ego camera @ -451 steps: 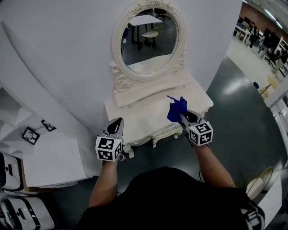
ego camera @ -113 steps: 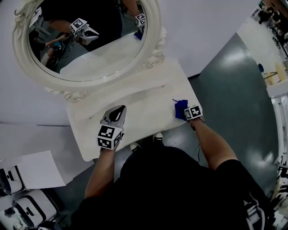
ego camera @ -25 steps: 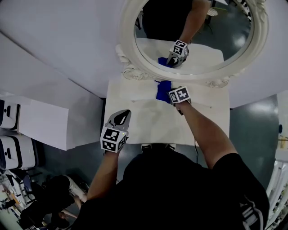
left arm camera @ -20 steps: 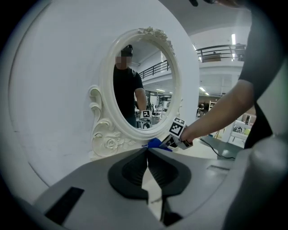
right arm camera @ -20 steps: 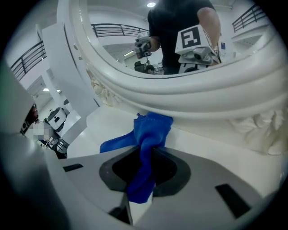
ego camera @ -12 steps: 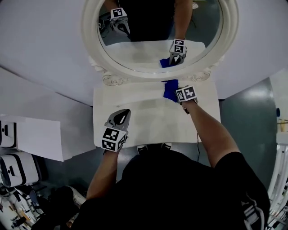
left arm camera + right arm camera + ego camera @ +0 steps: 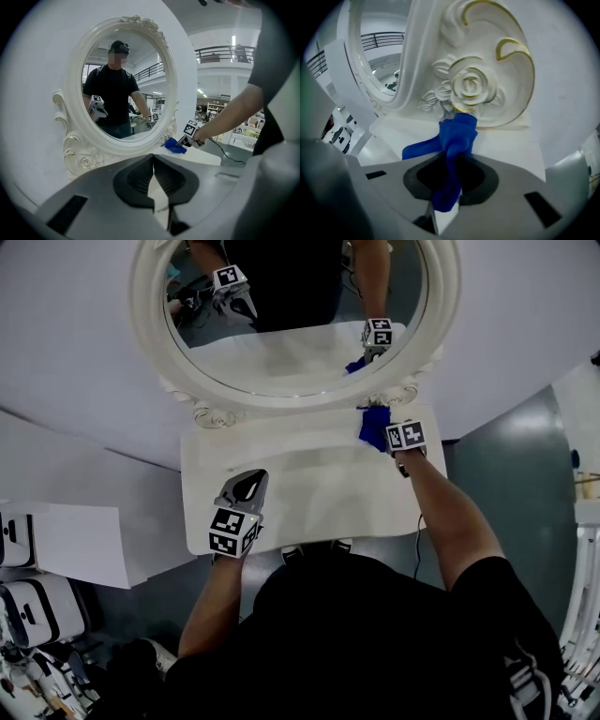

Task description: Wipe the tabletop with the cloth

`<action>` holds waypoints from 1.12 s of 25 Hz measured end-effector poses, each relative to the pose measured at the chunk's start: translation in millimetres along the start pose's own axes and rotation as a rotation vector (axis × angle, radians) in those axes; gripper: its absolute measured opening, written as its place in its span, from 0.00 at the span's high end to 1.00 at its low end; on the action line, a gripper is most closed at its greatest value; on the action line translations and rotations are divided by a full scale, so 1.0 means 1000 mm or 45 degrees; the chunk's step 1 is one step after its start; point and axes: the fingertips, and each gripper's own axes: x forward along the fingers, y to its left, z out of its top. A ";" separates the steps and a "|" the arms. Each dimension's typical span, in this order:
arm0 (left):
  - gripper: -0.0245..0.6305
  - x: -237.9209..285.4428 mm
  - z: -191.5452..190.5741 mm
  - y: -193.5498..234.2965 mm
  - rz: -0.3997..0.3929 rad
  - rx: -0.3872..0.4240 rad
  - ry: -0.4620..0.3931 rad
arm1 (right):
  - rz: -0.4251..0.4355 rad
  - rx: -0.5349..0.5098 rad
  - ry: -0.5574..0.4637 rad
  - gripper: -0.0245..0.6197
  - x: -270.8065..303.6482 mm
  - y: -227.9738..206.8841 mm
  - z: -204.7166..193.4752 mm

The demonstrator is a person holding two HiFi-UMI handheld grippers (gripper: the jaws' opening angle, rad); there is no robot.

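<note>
1. Black clothing and bare forearms fill the near edge of the head view; the person (image 7: 375,634) stands against the front of the white surface (image 7: 309,488).
2. Over the near left part of the surface hangs the left gripper (image 7: 247,484). Its own view shows the jaws pressed together with nothing between them. It appears idle.
3. Middle ground: the surface is bare and pale, with no loose objects on it. How much of it is already wiped cannot be judged from its look.
4. At the far right corner, the right gripper (image 7: 386,433) pinches the blue cloth (image 7: 457,133) at mid-length. A bunched end projects forward and a tail hangs back below the jaws.
5. Cloth position: the bunched end lies at the foot of the mirror's frame (image 7: 442,306), just below a carved rose (image 7: 471,86). Contact with the carving cannot be confirmed.
6. Farthest back: the oval mirror (image 7: 281,324), in moulded white relief with gilt lines, stands at the rear of the surface against a white wall (image 7: 75,352).
7. Risks, as judgement:
   - Only a small wad projects, so a steep angle could let the hard jaw tips scrape the surface or strike the gilt relief.
   - The cloth could snag on the carved petals and pull out of the pinch.
   - Held as a narrow rope, the cloth covers little per pass, so strips may be missed.
   - Pressure against the frame could rock the mirror.
</note>
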 end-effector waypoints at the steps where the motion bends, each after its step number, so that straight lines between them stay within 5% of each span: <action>1: 0.94 0.002 0.001 -0.002 -0.005 0.002 0.001 | -0.012 0.012 0.001 0.87 -0.004 -0.008 -0.002; 11: 0.94 0.023 0.007 -0.019 -0.051 0.005 0.006 | -0.097 0.106 -0.025 0.87 -0.031 -0.067 -0.022; 22: 0.94 0.020 0.012 -0.017 -0.056 0.012 0.003 | -0.129 0.131 -0.006 0.87 -0.033 -0.068 -0.022; 28: 0.94 0.015 0.011 -0.012 -0.061 0.018 -0.003 | -0.118 0.101 -0.100 0.87 -0.043 -0.042 -0.009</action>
